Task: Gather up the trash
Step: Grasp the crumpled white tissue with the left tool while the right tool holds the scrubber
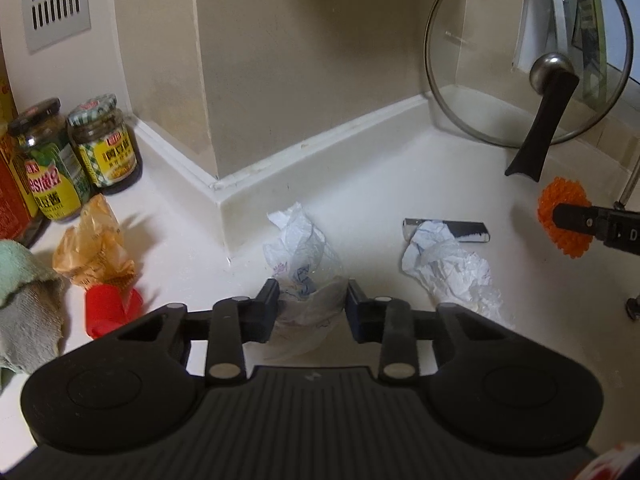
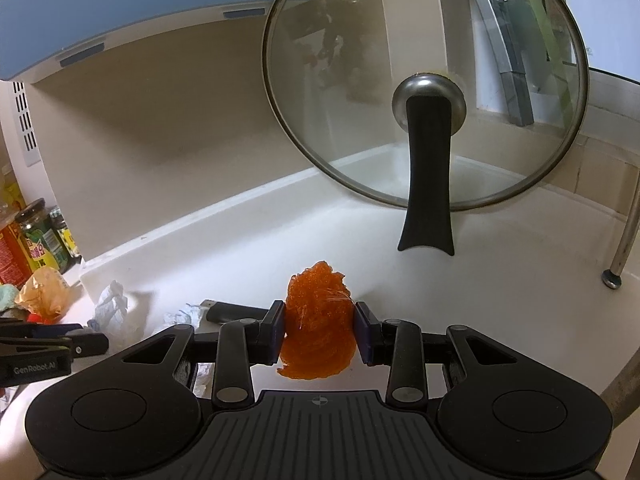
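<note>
Left wrist view: left gripper sits low on the white counter, its pads pressing from both sides into a clear crumpled plastic bag. Grip looks made, though only on the near, loose end.

Right wrist view: right gripper is clenched on an orange mesh wad, held clear of the counter.

Landmark: the wall corner jutting onto the counter.
- Plastic bag: just in front of the corner.
- Crumpled white paper: right of the corner, lying partly on a dark lighter.
- Orange wrapper with a red cap: left of the corner, near two jars and a green cloth.
- Glass lid: far right, propped against the wall.

Step in hand, as I judge it: secure the bag and lift.
- Film is thin and slippery; a firm pinch before raising.
- Lift straight up so trailing plastic does not drag the paper.
- Keep the right hand's wad away from the lid handle.

Room: beige wall tiles, a metal vent at upper left, warm indoor light.
</note>
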`<action>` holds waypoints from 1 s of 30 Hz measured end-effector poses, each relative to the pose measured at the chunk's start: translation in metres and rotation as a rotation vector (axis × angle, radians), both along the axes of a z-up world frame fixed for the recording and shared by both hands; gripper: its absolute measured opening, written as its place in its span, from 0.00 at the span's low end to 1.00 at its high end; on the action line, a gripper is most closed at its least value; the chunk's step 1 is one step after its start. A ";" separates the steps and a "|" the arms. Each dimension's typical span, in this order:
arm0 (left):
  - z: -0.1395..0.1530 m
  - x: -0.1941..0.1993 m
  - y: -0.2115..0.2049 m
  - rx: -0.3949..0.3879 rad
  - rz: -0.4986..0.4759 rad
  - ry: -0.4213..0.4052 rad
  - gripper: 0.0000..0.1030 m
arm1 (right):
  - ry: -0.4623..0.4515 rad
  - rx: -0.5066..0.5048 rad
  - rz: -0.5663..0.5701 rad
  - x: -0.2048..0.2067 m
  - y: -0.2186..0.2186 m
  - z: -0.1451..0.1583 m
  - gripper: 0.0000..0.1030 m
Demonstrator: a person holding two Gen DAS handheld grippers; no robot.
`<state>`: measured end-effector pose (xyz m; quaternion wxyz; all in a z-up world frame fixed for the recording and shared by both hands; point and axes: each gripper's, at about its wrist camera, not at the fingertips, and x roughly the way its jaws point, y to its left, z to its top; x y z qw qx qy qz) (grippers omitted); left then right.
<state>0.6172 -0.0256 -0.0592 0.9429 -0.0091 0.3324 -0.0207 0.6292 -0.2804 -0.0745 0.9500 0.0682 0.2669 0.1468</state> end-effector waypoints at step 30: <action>0.080 -0.156 0.060 -0.085 0.045 -0.171 0.24 | -0.072 0.020 0.059 -0.111 0.028 0.051 0.35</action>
